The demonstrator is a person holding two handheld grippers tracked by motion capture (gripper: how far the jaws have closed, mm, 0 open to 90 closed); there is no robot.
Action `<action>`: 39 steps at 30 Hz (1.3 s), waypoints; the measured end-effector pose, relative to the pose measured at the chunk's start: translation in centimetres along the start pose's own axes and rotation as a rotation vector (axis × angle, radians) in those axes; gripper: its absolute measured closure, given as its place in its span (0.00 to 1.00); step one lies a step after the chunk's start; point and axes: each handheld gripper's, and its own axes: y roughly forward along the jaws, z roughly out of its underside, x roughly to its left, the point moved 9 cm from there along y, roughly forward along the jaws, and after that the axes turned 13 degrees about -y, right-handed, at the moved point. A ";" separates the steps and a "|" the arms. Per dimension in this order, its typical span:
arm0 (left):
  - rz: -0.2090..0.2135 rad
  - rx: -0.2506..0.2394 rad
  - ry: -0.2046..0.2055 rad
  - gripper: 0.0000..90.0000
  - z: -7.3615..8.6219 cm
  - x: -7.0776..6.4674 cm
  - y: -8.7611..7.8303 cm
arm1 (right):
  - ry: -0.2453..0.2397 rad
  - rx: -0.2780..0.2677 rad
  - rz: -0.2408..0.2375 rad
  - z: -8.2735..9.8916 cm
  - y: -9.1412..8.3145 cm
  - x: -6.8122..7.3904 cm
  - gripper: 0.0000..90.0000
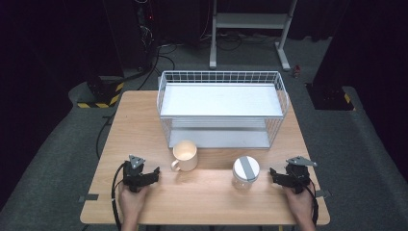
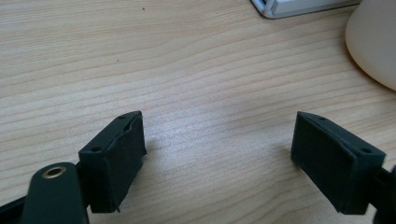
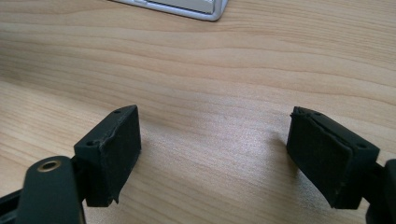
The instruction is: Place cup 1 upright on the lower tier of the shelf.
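- The left gripper [image 1: 155, 173] rests on the table [image 1: 202, 202], jaws spread with nothing between them, just left of the mug [image 1: 185, 155].
- The right gripper [image 1: 274, 174] (jaws also spread, empty) sits just right of the jar [image 1: 245, 172].
- A wire basket [image 1: 221, 108] stands at the far side.

Count on the wooden table [image 1: 144, 125]: one cream mug [image 1: 184, 156]; one clear jar [image 1: 245, 173] with a grey-striped lid; one white wire rack [image 1: 222, 108] of two shelves. Hand-held grippers: two, a left gripper [image 1: 155, 174] and a right gripper [image 1: 274, 174].
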 end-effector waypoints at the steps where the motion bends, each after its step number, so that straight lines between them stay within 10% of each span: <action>1: 0.000 0.001 0.000 0.20 0.0 0.0 0.0 | 0.000 0.000 0.000 0.0 0.0 0.0 0.20; 39: 0.000 0.001 0.001 0.20 0.0 0.1 0.0 | -0.004 -0.048 -0.048 0.4 -1.1 0.7 0.16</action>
